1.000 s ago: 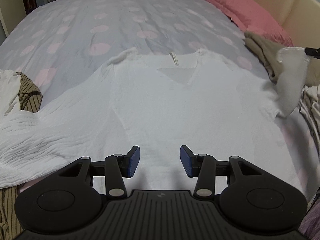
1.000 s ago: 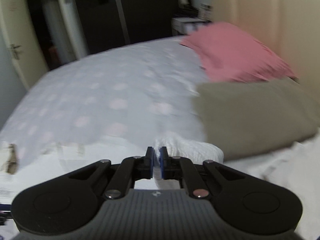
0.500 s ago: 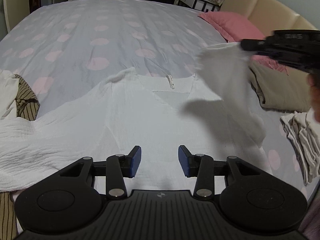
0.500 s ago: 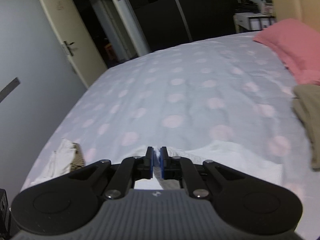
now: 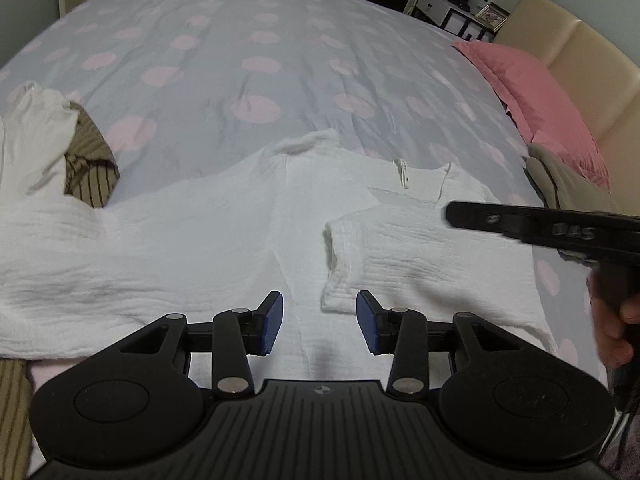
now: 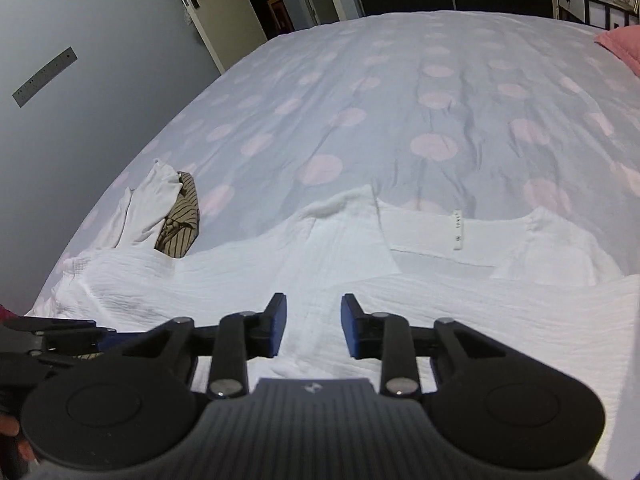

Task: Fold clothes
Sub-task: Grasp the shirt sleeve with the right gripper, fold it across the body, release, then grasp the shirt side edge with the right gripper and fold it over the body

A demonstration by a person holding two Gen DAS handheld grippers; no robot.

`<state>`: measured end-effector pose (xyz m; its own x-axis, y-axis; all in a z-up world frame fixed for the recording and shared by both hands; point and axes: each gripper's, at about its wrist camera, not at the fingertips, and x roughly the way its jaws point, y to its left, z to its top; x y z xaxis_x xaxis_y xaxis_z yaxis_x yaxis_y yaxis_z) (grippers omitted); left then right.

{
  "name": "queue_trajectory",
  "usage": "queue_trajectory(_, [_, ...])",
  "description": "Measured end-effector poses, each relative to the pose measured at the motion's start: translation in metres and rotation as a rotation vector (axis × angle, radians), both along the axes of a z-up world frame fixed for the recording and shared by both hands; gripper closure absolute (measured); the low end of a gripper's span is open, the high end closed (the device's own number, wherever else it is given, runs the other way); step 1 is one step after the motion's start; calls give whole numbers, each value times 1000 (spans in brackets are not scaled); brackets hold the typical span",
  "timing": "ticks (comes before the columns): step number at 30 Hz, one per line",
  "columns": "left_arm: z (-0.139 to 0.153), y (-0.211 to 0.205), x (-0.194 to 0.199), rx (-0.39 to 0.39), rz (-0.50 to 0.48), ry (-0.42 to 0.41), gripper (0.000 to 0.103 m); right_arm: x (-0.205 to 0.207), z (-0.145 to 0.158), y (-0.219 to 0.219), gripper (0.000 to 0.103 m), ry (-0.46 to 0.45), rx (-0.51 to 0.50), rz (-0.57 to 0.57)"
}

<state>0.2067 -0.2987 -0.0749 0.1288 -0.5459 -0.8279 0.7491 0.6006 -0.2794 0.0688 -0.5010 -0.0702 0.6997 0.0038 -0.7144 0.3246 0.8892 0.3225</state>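
Note:
A white crinkled top (image 5: 224,216) lies flat on the bed, V-neck and label away from me; it also shows in the right wrist view (image 6: 328,248). Its right sleeve (image 5: 392,240) lies folded inward across the body. Its left sleeve (image 5: 60,240) stretches out to the left. My left gripper (image 5: 319,322) is open and empty, just above the top's lower middle. My right gripper (image 6: 313,325) is open and empty, low over the folded sleeve; its body (image 5: 560,232) enters the left wrist view from the right.
The bed has a grey cover with pink dots (image 5: 256,60). A striped brown garment and white cloth (image 5: 80,152) lie at the left. A pink pillow (image 5: 536,100) and an olive folded garment (image 5: 568,188) sit at the right by the beige headboard. A door (image 6: 224,12) stands beyond.
My right gripper carried the right sleeve leftward over the top, laid it on the body and opened. My left gripper stayed open and barely moved.

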Motion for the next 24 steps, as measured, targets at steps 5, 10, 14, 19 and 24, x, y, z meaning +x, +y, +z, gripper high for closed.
queue_trajectory(5, [-18,-10,1,0,-5,22,61,-29,3,-29,68,44,-40,-68])
queue_trajectory(10, [-32,-29,4,-4,-31,17,60,-73,-2,-70,64,118,-128,-154])
queue_trajectory(14, [-42,-44,11,-13,-28,38,57,-114,-11,-100,64,181,-189,-215])
queue_trajectory(19, [-57,-60,23,-14,-11,84,57,-141,-41,-107,62,287,-192,-137])
queue_trajectory(24, [-77,-69,27,15,12,131,57,-148,-77,-79,50,378,-296,49])
